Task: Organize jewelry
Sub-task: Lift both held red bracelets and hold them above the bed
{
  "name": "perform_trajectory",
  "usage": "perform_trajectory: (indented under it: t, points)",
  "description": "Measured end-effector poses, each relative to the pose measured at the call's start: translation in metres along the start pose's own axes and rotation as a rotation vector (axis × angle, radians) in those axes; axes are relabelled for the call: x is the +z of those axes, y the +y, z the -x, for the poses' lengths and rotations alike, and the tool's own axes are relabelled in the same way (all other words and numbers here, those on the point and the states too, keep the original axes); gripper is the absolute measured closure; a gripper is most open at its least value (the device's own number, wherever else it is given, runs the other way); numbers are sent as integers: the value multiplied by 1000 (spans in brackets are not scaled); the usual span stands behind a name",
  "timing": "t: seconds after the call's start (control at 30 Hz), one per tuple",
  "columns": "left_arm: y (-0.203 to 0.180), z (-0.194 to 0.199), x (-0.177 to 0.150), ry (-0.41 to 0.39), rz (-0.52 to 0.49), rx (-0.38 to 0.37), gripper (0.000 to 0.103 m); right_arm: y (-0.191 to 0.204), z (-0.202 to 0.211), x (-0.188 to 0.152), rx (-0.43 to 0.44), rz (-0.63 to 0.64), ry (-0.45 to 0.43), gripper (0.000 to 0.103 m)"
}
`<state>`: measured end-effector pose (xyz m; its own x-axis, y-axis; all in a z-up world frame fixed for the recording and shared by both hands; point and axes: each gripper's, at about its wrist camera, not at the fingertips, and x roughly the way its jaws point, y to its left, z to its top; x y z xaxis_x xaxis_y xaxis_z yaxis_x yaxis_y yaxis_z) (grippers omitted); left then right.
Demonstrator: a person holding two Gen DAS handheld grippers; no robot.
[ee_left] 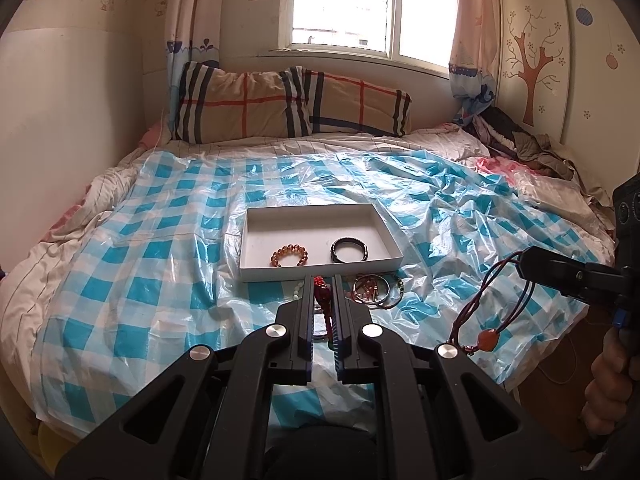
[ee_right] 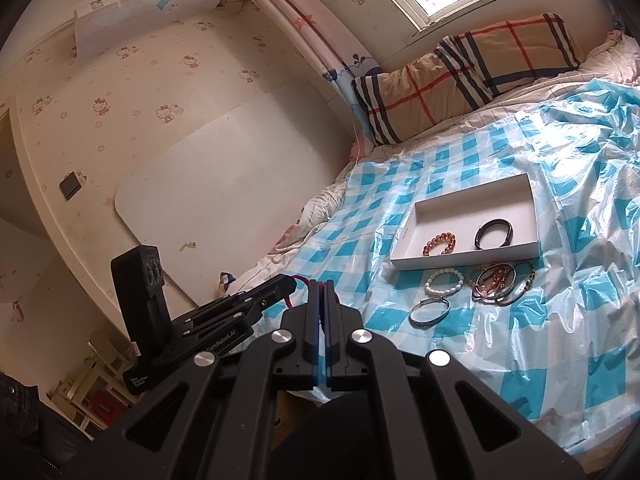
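Both claws are clamped on the same necklace (ee_left: 468,312) right now. The left claw (ee_left: 322,280) has its jaws nearly together on the red beaded stretch (ee_left: 322,292). The right claw (ee_left: 524,264) is pinched flat on the thin dark cord, off to the side. The cord loops down between them with an orange pendant (ee_left: 490,338) dangling at the bottom, in the air near the front edge of the bed (ee_left: 24,300).

Stuff I'd worry about, big to small:

- The bed is soft and the checked plastic sheet (ee_left: 160,240) over it looks slick and crinkly. Nudge the white box (ee_left: 280,274) and it'll probably slide or tip.
- The box already holds an amber bead bracelet (ee_left: 290,256) and a black bangle (ee_left: 349,250), both near the front wall. Drop the necklace on top and you've got a knot.
- The bangle pile (ee_right: 502,284) sits just in front of the box, with a white bead bracelet (ee_right: 444,282) and a silver bangle (ee_right: 430,312) beside it. Swing that pendant low and it could hook one and drag it along.
- Pulling the two claws apart could strain or snap the cord.
- The right claw's grip is on a really skinny cord, so it might just slip out.
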<state>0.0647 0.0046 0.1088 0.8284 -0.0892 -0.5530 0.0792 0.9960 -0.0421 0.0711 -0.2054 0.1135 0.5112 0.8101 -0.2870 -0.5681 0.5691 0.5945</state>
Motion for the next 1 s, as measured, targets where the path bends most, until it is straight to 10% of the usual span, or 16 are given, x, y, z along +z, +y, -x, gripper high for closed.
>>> perform_trajectory:
  t: [1.0]
  points:
    - [10,-65,5,79,-7,28,96,-43,-45,15,3,-56,32,100]
